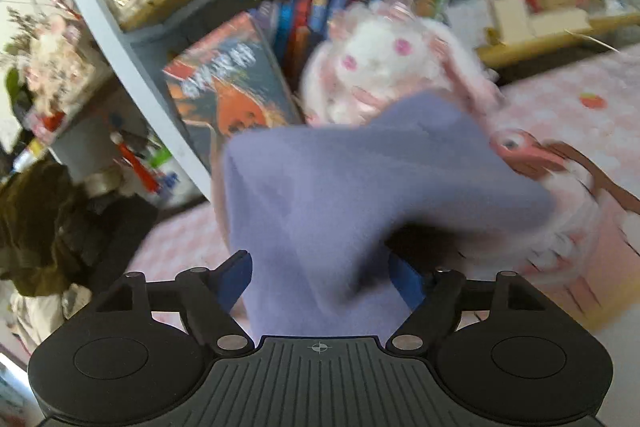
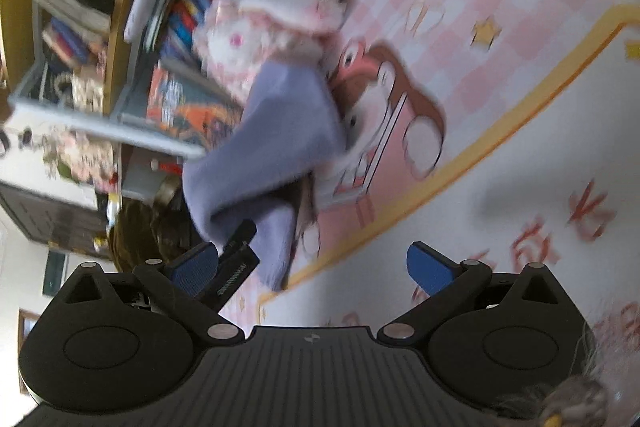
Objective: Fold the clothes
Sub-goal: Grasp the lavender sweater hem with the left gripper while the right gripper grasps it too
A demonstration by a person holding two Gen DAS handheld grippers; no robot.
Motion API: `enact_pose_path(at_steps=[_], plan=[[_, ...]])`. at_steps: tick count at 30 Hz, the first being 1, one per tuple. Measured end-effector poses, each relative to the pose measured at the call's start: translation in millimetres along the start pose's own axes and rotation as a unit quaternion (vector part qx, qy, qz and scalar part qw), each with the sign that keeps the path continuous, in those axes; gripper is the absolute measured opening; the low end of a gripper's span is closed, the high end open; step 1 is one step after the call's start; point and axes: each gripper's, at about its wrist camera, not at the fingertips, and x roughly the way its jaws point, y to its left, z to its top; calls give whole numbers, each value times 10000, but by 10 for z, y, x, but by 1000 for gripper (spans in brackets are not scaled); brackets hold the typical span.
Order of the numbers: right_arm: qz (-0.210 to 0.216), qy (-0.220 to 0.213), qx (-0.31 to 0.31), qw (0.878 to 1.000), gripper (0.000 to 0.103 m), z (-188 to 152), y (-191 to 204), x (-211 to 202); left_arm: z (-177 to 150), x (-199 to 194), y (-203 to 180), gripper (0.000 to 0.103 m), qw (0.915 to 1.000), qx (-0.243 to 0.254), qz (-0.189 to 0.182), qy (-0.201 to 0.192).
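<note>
A lavender garment (image 1: 340, 195) hangs in the air, bunched and blurred by motion. My left gripper (image 1: 320, 279) has the cloth running down between its blue pads (image 1: 236, 277), which stand fairly wide on either side of it; whether they pinch it is unclear. In the right wrist view the same lavender garment (image 2: 280, 147) dangles from the left gripper's black finger (image 2: 236, 259) at lower left. My right gripper (image 2: 312, 267) is open and empty, apart from the cloth, above the pink checked mat (image 2: 500, 7).
A bookshelf (image 1: 112, 39) full of books stands behind, with a white and pink plush rabbit (image 1: 384, 63) in front of it. A dark brown garment (image 1: 48, 227) lies at the left. The mat has a yellow border (image 2: 480, 147) and white floor covering beyond.
</note>
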Motion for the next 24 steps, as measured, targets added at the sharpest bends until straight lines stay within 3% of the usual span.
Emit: enact_pose_path(at_steps=[1, 2, 6, 13, 17, 18, 19, 21, 24], plan=[[10, -101, 70, 9999, 102, 59, -25, -38, 34, 17, 30, 17, 10000, -63, 32, -65], [54, -172, 200, 9996, 102, 116, -49, -64, 69, 34, 61, 13, 9998, -126, 64, -131], [459, -215, 510, 9974, 102, 217, -66, -22, 143, -359, 108, 9, 9982, -252, -334, -424], [1079, 482, 1621, 9797, 102, 59, -213, 462, 209, -1148, 105, 9, 9900, -169, -1051, -931], [1284, 627, 2097, 9673, 96, 7, -284, 584, 120, -1343, 151, 9, 9891, -432, -1167, -794], [1271, 629, 2143, 9664, 79, 3, -291, 595, 99, -1380, 167, 9, 9891, -479, -1155, -774], [1237, 635, 2175, 9661, 47, 3, -298, 598, 80, -1398, 192, 9, 9897, -494, -1118, -751], [1245, 681, 2151, 9662, 14, 27, -313, 580, 50, -1435, 251, 9, 9898, -552, -1113, -695], [1696, 403, 1684, 9702, 11, 181, -190, 364, 83, -1571, 321, 9, 9851, -610, -1370, -840]])
